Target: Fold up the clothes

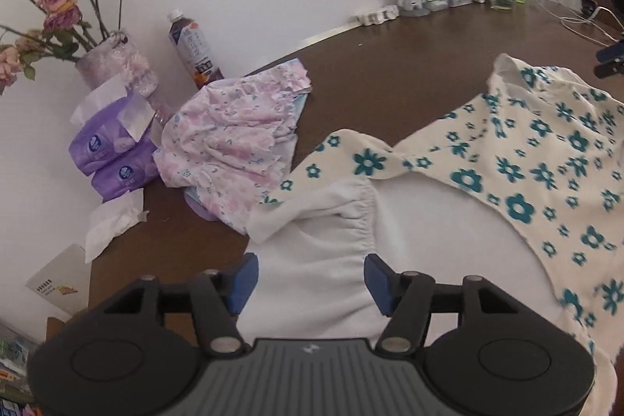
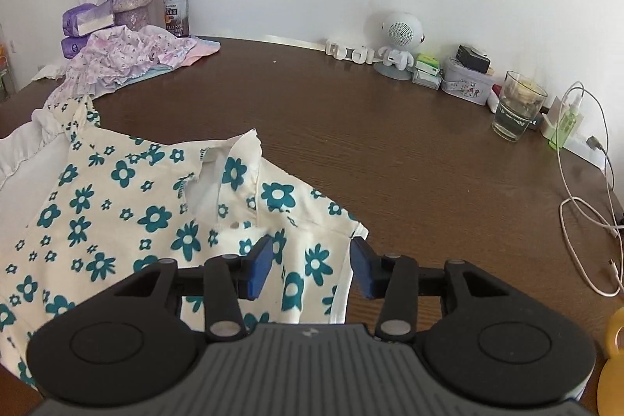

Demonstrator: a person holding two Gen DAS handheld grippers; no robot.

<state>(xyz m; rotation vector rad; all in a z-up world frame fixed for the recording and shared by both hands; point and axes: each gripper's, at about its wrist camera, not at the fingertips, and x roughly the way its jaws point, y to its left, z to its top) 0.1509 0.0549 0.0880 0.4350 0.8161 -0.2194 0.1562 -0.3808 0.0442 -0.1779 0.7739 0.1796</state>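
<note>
Your left gripper [image 1: 311, 277] stands wide open, its blue pads on either side of the plain white cloth [image 1: 323, 260] with a gathered elastic edge, gripping nothing. Your right gripper [image 2: 311, 269] is spread just as wide over the cream garment with teal flowers [image 2: 128, 205], with one short sleeve lying between the pads; you cannot tell from this view whether the pads touch the fabric, and they are not closed on it. The flowered garment lies spread on the dark wooden table [image 2: 390, 151], overlapping the white cloth on its left side. Beyond them, toward the far left corner, a crumpled pink floral garment [image 1: 234, 131] sits in a heap. Just beside it are two purple tissue packs [image 1: 109, 158], a loose tissue [image 1: 113, 225], a vase of dried roses [image 1: 121, 65] and a dark drink bottle [image 1: 193, 49]. Along the wall to the right stand a small white robot-shaped speaker [image 2: 397, 41], a tin [image 2: 466, 84], a drinking glass [image 2: 516, 106] and white charging cables [image 2: 585, 205].
</note>
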